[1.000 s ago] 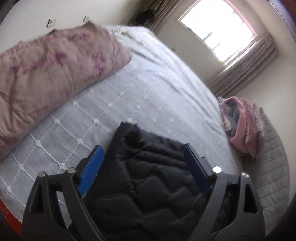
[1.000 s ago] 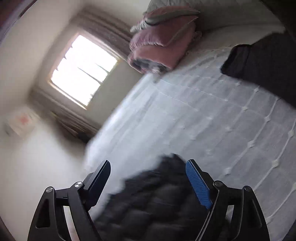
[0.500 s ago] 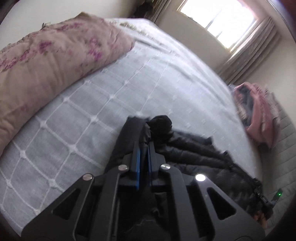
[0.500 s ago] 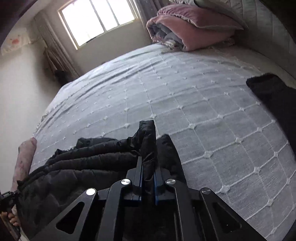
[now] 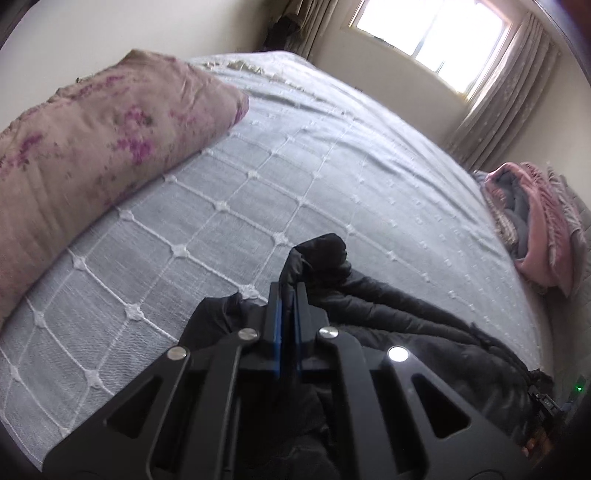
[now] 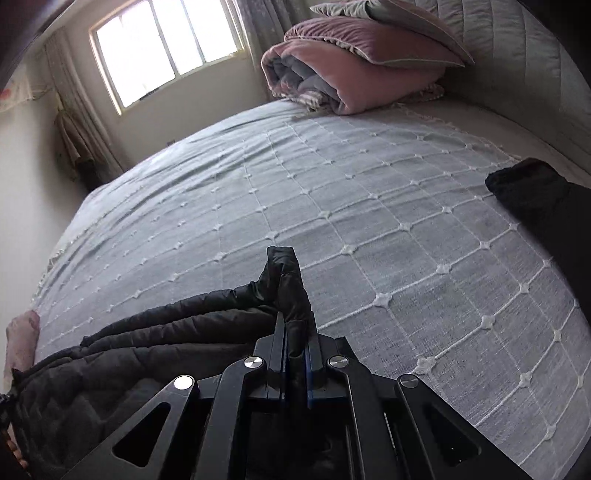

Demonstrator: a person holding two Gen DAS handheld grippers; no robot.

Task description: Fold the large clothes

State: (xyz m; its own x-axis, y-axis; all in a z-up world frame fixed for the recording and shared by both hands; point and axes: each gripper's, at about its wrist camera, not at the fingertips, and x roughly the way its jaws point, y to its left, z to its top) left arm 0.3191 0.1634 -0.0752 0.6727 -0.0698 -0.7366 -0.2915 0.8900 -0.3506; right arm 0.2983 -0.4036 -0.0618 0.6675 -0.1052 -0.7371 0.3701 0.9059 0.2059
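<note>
The left gripper [image 5: 287, 291] has its fingers pinched tight on a bunched edge of a black quilted jacket [image 5: 406, 325] lying on the grey bed [image 5: 258, 177]. The right gripper [image 6: 295, 325] likewise clamps another jacket fold poking up past its tips.

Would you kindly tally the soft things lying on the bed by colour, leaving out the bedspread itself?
Black: 1, the quilted jacket, pinched by both hand-held grippers.
Pink: 2, the floral pillow and the folded blanket bundle.
Grey: 1, the cushion atop that bundle.
Total: 4
</note>
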